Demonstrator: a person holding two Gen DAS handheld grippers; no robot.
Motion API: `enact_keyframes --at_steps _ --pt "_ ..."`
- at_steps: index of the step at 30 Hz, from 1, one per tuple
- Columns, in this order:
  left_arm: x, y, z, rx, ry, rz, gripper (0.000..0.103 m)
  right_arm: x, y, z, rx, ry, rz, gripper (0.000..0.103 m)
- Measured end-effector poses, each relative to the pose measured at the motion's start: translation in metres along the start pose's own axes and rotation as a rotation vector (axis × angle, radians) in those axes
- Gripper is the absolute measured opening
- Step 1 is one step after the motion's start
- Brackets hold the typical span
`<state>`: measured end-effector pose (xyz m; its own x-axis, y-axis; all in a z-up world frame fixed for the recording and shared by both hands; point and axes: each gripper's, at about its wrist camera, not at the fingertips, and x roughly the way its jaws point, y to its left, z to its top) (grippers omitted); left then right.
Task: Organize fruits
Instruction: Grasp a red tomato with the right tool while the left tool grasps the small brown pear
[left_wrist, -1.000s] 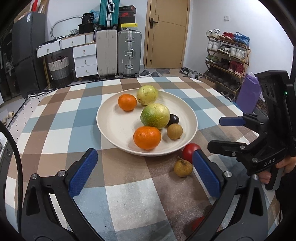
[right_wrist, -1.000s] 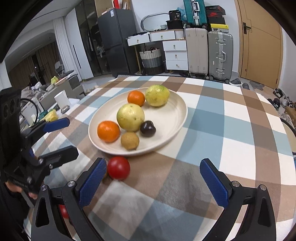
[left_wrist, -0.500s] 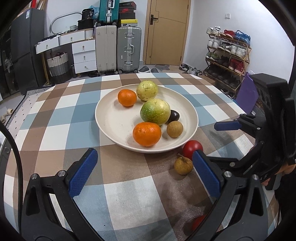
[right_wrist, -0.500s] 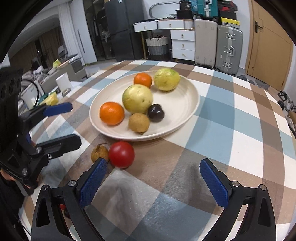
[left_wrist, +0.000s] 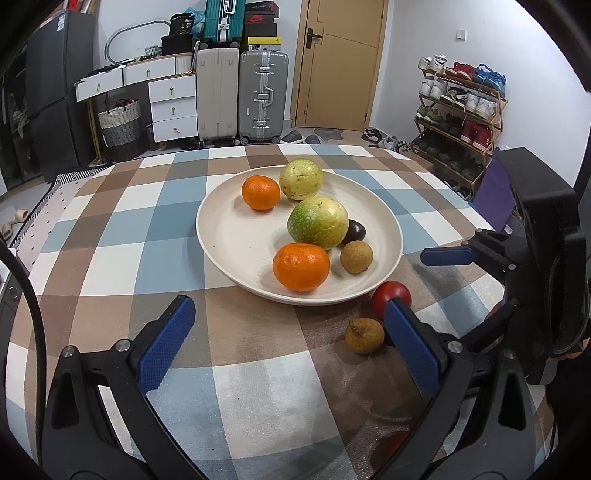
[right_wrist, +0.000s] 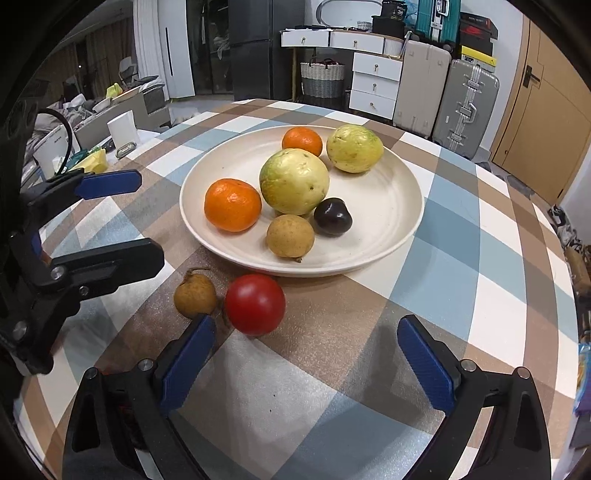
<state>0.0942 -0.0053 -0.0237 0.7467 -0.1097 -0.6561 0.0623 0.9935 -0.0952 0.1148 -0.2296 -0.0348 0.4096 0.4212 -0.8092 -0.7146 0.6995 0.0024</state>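
On the plate: a cream plate (right_wrist: 402, 236) in the middle of the checked table (right_wrist: 480, 266) holds six fruits: two oranges (right_wrist: 232, 205), two large yellow-green fruits (right_wrist: 293, 181), one dark plum-like fruit (right_wrist: 332, 217) and one small brown fruit (right_wrist: 290, 236).
Left outside: a red fruit (right_wrist: 255, 304) and a small brown stemmed fruit (right_wrist: 195, 295) lie on the table just beside the plate's near rim, close to each other.
Progress: judged well along; these two appear to be what is left to put on the plate.
Right tool (right_wrist: 306, 354): jaws wide, holding nothing, low over the table, the red fruit just ahead toward its left finger.
Left tool (left_wrist: 291, 343): jaws wide, holding nothing, aimed at the plate.
Only in the left view: a red shape (left_wrist: 397, 441) at the bottom edge, half hidden by the tool; perhaps another fruit, I cannot tell.
Only in the right view: the dark fruit in full.
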Motion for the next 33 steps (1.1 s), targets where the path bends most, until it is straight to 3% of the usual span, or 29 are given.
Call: enact_keyframes --at_steps 6,21,33 --pt "0.0 0.0 0.001 0.002 0.003 -0.001 0.102 0.0 0.004 0.002 -0.011 -0.006 0.032 0.074" --pt "0.003 -0.002 0.001 0.015 0.015 -0.024 0.102 -0.005 0.017 0.004 -0.06 -0.038 0.097 0.032" --pt "0.008 -0.014 -0.003 0.063 0.061 -0.083 0.101 -0.018 0.006 -0.004 -0.032 -0.067 0.087 0.031"
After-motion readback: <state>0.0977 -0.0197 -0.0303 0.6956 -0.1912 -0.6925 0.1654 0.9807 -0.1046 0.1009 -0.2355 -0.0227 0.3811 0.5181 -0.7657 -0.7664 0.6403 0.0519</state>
